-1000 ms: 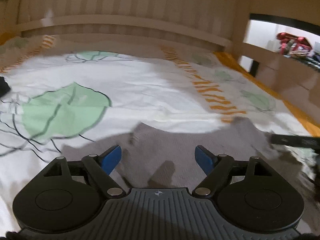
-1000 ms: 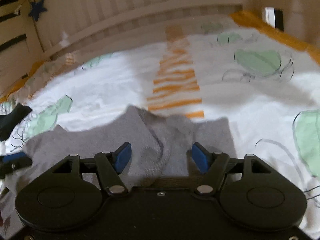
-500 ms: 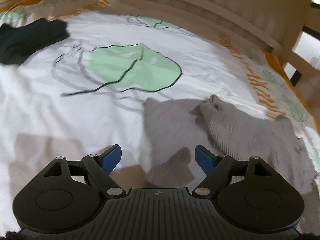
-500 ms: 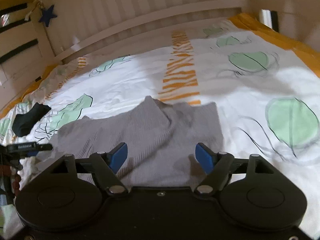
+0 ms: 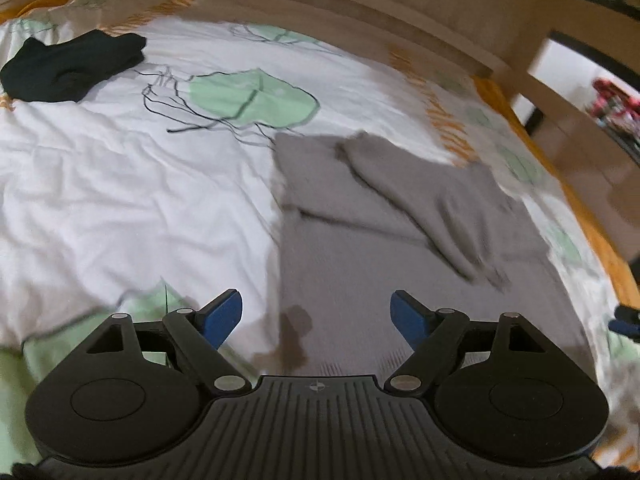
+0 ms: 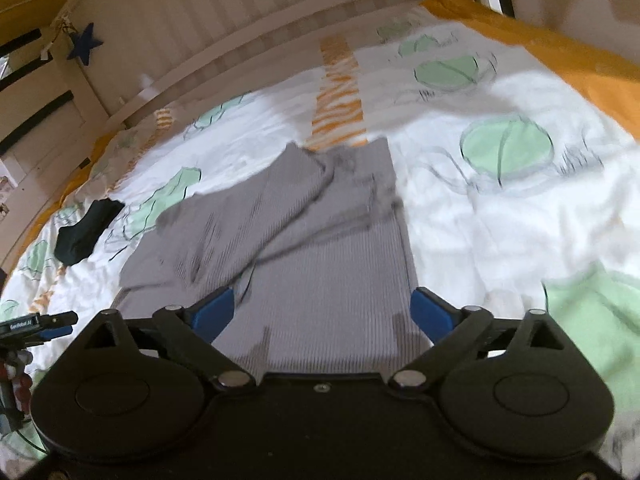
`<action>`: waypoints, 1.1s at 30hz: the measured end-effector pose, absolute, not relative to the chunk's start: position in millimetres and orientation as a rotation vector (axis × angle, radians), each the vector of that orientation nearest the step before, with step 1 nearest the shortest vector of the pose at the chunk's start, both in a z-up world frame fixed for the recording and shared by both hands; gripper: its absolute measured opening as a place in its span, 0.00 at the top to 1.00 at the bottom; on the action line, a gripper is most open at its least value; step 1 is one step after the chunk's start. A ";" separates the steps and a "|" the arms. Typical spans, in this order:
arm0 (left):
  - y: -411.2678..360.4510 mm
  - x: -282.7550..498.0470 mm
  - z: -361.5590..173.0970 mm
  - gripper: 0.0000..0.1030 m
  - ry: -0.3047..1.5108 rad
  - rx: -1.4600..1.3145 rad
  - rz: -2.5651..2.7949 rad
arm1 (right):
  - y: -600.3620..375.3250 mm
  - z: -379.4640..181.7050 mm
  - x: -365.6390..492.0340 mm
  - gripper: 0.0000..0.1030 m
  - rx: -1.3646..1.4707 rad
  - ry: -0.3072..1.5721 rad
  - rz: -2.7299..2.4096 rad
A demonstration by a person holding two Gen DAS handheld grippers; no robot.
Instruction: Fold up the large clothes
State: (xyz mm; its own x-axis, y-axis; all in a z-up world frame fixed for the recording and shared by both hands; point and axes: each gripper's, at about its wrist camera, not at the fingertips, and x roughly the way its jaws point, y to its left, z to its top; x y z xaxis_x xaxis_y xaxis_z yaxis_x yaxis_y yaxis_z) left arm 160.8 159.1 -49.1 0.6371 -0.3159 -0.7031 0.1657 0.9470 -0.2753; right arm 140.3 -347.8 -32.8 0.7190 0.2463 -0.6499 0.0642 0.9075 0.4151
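A grey ribbed sweater lies flat on the white bedspread, with one sleeve folded across its upper part. In the left wrist view my left gripper hovers open above the sweater's near left edge, nothing between its blue pads. In the right wrist view the sweater stretches away from my right gripper, whose jaws are opening wide over the near hem, with only cloth below them and no grip. The left gripper's tip shows at the left edge of that view.
A dark garment lies bunched at the far left of the bed, also seen as a dark garment in the right wrist view. The bedspread has green leaf prints and orange stripes. A slatted wooden headboard runs along the far side.
Both grippers have pulled back toward the near side of the bed, so more of the sweater shows. The right gripper's jaws have spread wider. The sweater lies let go.
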 end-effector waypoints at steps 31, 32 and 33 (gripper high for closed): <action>123.9 52.4 -96.4 0.14 1.031 -0.098 -0.378 | -316.1 -72.3 46.6 0.00 0.474 0.973 0.201; 122.3 53.9 -97.6 0.13 1.037 -0.093 -0.380 | -316.1 -73.1 46.9 0.00 0.474 0.975 0.205; 121.4 54.6 -98.7 0.09 1.042 -0.090 -0.383 | -315.8 -73.5 47.1 0.00 0.472 0.976 0.208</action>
